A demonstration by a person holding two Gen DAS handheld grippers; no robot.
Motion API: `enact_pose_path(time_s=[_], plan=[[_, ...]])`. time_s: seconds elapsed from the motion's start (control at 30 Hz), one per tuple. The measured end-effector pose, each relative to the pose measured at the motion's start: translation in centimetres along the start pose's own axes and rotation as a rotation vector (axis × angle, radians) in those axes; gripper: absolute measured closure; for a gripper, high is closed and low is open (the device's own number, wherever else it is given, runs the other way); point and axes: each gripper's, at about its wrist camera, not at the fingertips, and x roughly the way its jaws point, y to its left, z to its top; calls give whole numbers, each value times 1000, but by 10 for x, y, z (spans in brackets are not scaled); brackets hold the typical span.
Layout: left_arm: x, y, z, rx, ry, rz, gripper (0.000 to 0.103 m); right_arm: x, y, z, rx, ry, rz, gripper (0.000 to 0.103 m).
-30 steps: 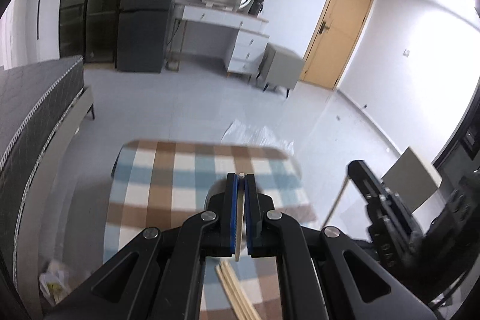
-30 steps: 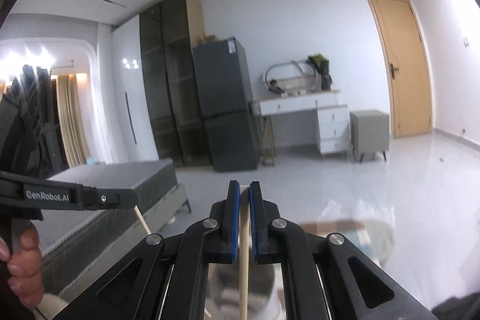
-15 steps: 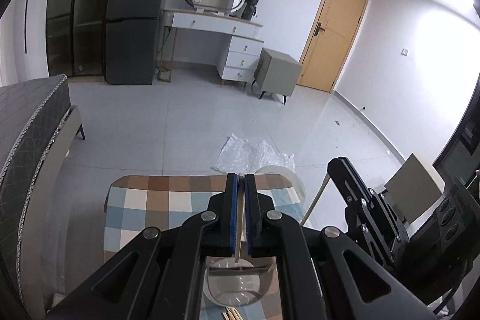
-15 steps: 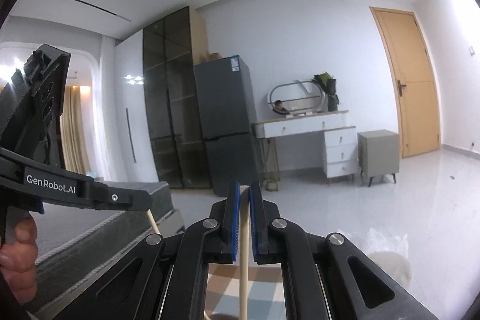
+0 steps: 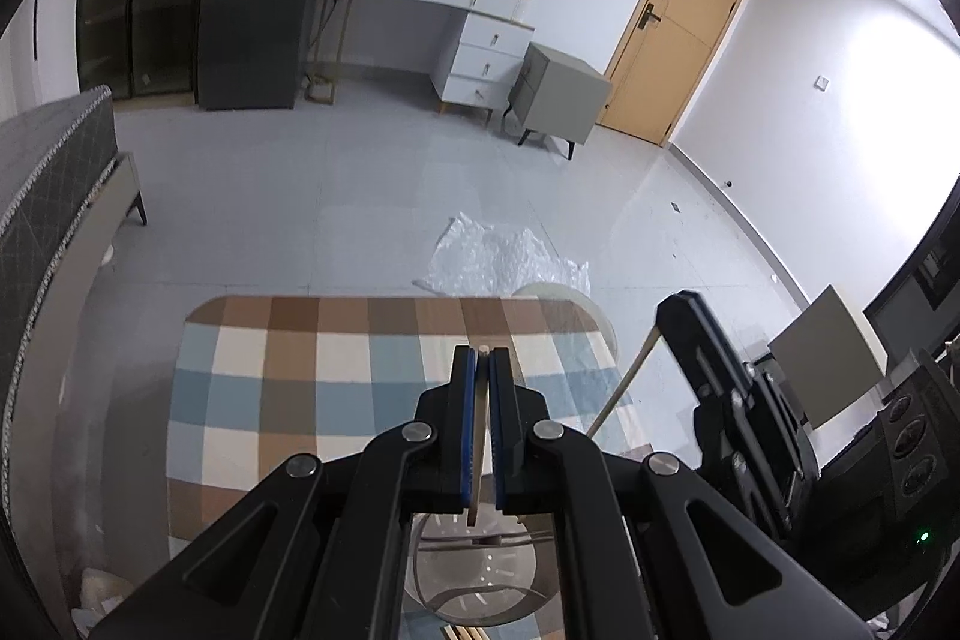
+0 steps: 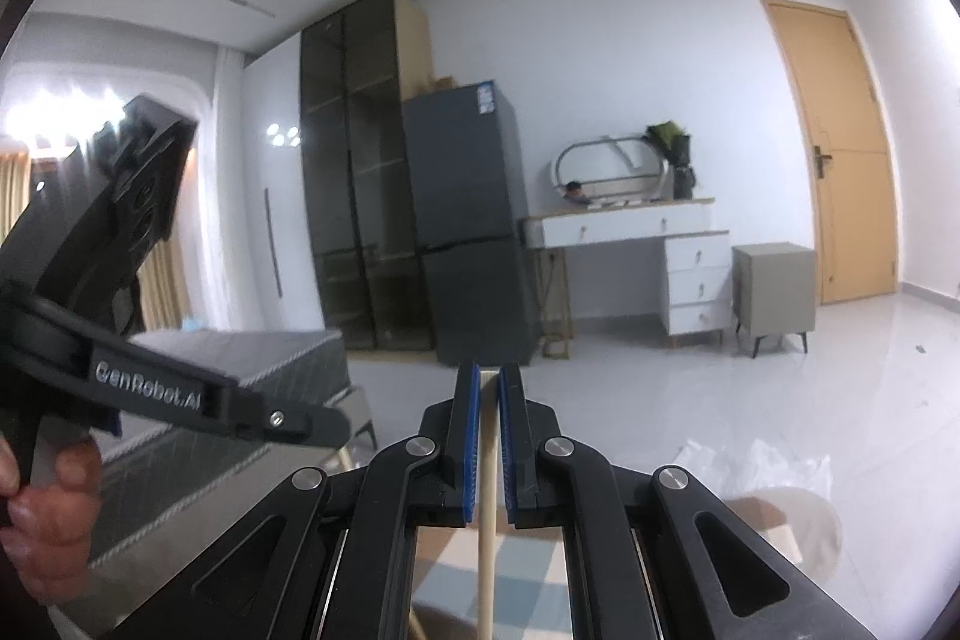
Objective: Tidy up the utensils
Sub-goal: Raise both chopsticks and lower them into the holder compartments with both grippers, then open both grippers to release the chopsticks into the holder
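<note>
My left gripper (image 5: 482, 358) is shut on a pale wooden chopstick (image 5: 477, 448) that hangs down between the blue pads. Its lower end sits just above a clear glass holder (image 5: 480, 580) on the checked tablecloth (image 5: 270, 400). My right gripper (image 6: 489, 370) is shut on a second chopstick (image 6: 486, 514), which runs down out of view. In the left wrist view the right gripper's body (image 5: 714, 388) stands at the right with its chopstick (image 5: 624, 382) slanting down toward the holder. In the right wrist view the left gripper's body (image 6: 180, 394) shows at the left, held by a hand (image 6: 42, 520).
Loose chopsticks (image 5: 462, 631) lie on the cloth at the near edge. Beyond the table lie a plastic sheet (image 5: 498, 262) and a round white stool (image 5: 558, 295). A bed (image 5: 54, 160) stands left, with a fridge (image 6: 468, 220) and dresser (image 6: 648, 244) at the far wall.
Both grippers have sunk toward the table with their chopsticks still gripped. The glass holder has come into view under the left gripper, and the right gripper has drawn closer beside it.
</note>
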Motion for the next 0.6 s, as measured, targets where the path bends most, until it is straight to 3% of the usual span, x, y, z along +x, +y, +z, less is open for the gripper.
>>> enact_pose_path(time_s=[0.13,0.17,0.2,0.3,0.33,0.47,0.53,0.6], plan=[[-4,-6,7,23,7,-3,101,-9,4,-5,-27,48,49,94],[-6,-8,8,33,15,5,99,-13,6,-5,-29,68,65,94],[-9,-9,8,33,17,16,91,-14,5,-5,-25,86,74,92],[-24,-7,7,24,-21,39,58,-36,4,-3,-15,84,73,70],[-26,-5,7,17,-39,52,53,-41,4,-3,-10,84,72,63],[-47,-1,1,-11,-61,83,50,-68,1,-1,13,105,60,52],[-56,-1,-5,-21,-66,93,42,-84,3,-1,17,108,49,41],[-67,-5,-12,-13,-91,112,38,-95,6,-1,18,112,36,35]])
